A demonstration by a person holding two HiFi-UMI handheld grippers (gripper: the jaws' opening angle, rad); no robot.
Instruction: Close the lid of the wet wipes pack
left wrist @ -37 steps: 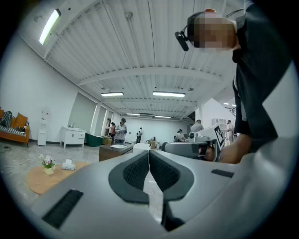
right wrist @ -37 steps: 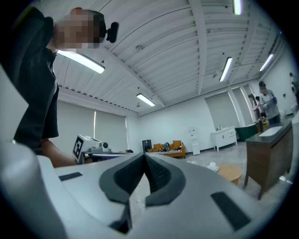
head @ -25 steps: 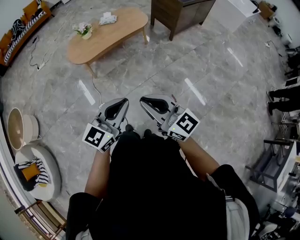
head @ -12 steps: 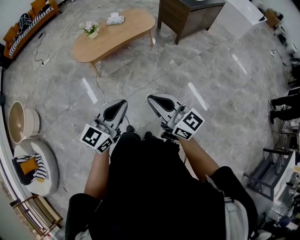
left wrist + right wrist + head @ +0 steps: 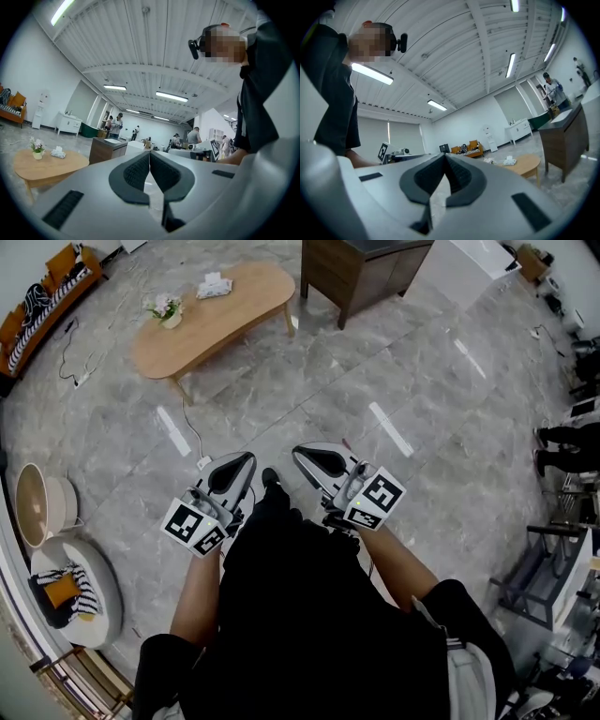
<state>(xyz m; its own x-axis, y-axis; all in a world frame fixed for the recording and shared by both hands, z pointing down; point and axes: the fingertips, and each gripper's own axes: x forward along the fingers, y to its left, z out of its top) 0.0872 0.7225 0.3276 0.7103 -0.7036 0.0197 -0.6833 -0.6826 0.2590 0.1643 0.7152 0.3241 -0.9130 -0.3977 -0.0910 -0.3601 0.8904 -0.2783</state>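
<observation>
The wet wipes pack [image 5: 214, 284] lies far off on the light wooden table [image 5: 225, 322], beside a small flower pot [image 5: 166, 307]. I cannot make out its lid at this distance. Both grippers are held close to the person's body, well short of the table. The left gripper [image 5: 246, 457] is shut with nothing between its pads. The right gripper [image 5: 300, 450] is likewise shut and empty. The left gripper view shows the shut left gripper [image 5: 149, 153] with the pack [image 5: 57, 152] small at the left. From the right gripper [image 5: 444, 154] the pack [image 5: 508, 160] appears on the table at the right.
A dark wooden cabinet [image 5: 361, 268] and a white unit [image 5: 469, 263] stand beyond the table. A beige basket [image 5: 42, 498] and a round cushion [image 5: 70, 587] sit on the left. A cable [image 5: 192, 427] trails over the grey tiled floor. People stand in the background.
The head view has swayed and the table has shifted slightly in it. A black shoe now shows ahead between the grippers. Both grippers stay shut near the body.
</observation>
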